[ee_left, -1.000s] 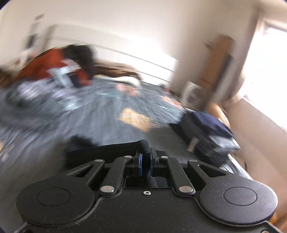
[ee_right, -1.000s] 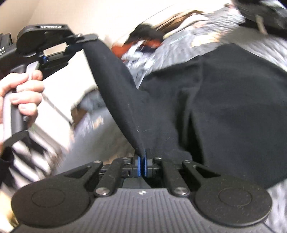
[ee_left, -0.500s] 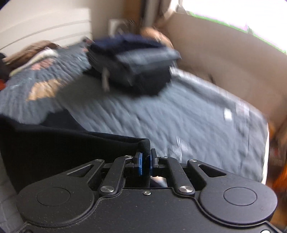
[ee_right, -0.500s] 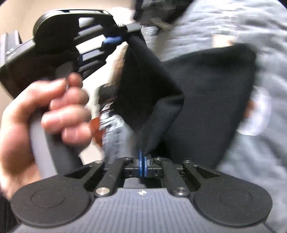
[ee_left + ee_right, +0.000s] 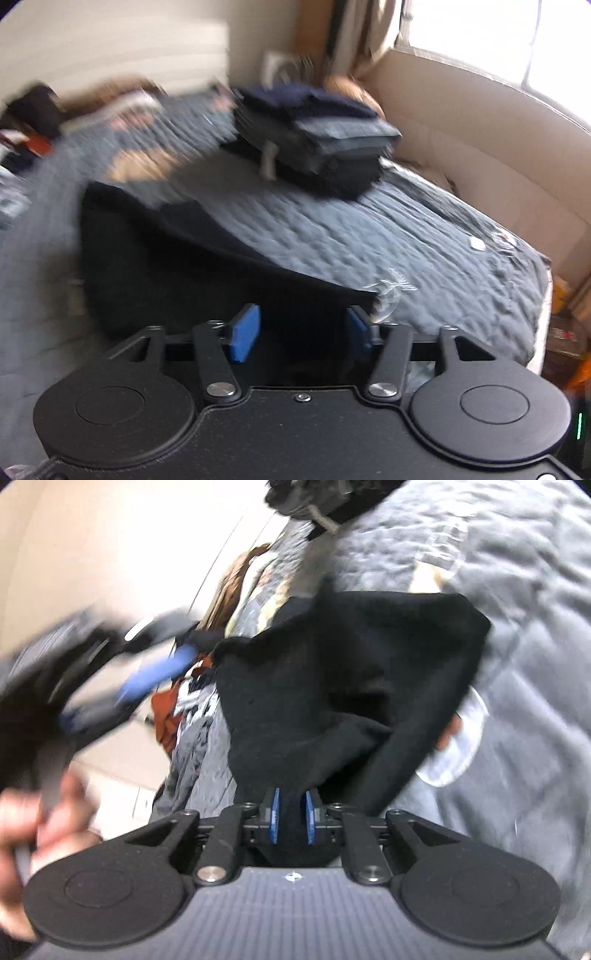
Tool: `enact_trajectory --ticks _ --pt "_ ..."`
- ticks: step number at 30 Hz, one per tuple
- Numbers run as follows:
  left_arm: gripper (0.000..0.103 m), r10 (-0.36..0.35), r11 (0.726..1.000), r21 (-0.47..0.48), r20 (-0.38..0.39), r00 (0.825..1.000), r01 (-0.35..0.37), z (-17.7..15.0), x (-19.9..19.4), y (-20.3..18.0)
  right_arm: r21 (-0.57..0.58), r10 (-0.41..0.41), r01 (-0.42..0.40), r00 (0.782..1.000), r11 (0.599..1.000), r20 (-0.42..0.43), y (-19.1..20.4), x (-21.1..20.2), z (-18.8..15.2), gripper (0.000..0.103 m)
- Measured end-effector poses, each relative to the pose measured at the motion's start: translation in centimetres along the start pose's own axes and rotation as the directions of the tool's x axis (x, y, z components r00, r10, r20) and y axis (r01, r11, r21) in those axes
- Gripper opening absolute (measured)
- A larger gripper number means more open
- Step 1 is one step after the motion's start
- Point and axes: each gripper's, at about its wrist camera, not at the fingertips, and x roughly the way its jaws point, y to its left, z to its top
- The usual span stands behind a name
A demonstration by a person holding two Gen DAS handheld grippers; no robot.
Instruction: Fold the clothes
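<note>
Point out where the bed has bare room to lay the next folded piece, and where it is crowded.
The widest bare stretch of grey quilt lies between the black garment, the folded stack and the bed's right edge by the beige wall. The far left, near the orange and dark clutter, is crowded. The left tool stands open over the garment.

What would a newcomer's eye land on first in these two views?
The black garment lying crumpled on the grey quilted bedspread, directly ahead of both grippers. Beyond it in the left wrist view sits a stack of folded dark clothes. The left gripper is wide open over the garment's near edge.
</note>
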Motion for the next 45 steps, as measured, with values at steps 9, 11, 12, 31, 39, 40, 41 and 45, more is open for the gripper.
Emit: enact_trajectory --ticks 9,11,12,31,39,40,41,45 --pt "0.054 0.246 0.948 0.202 0.029 0.969 -0.246 -10.2 -4.4 -3.2 -0.059 -0.069 0.065 0.995 0.996 -0.075 0.3 -0.6 1.6 0.038" --pt "0.054 0.267 0.936 0.229 0.034 0.963 -0.267 -10.8 -3.6 -4.6 -0.114 -0.107 0.1 0.993 0.988 -0.058 0.6 -1.0 2.6 0.043" --pt "0.054 0.274 0.935 0.222 0.038 0.961 -0.275 -10.9 -3.3 -5.0 -0.145 -0.124 0.116 0.991 0.983 -0.047 0.8 -1.1 3.2 0.046" --pt "0.054 0.443 0.774 0.482 0.052 0.895 -0.411 -13.5 4.2 -10.8 -0.344 -0.349 0.348 0.935 0.872 0.062 -2.7 2.1 14.7 0.053" --pt "0.033 0.446 0.747 0.533 0.041 0.894 -0.397 -13.4 4.6 -9.8 -0.378 -0.332 0.325 0.942 0.867 0.048 -2.2 4.0 15.0 0.053" --pt "0.033 0.447 0.744 0.538 0.039 0.894 -0.396 -13.4 4.6 -9.7 -0.374 -0.322 0.317 0.945 0.872 0.051 -2.1 4.1 15.0 0.053" --pt "0.033 0.449 0.741 0.542 0.041 0.893 -0.397 -13.4 4.6 -9.7 -0.367 -0.312 0.309 0.949 0.877 0.052 -1.9 4.1 15.0 0.053" --pt "0.036 0.463 0.743 0.527 0.038 0.885 -0.411 -13.2 4.7 -9.3 -0.376 -0.285 0.282 0.957 0.882 0.051 -1.1 4.7 14.8 0.053"
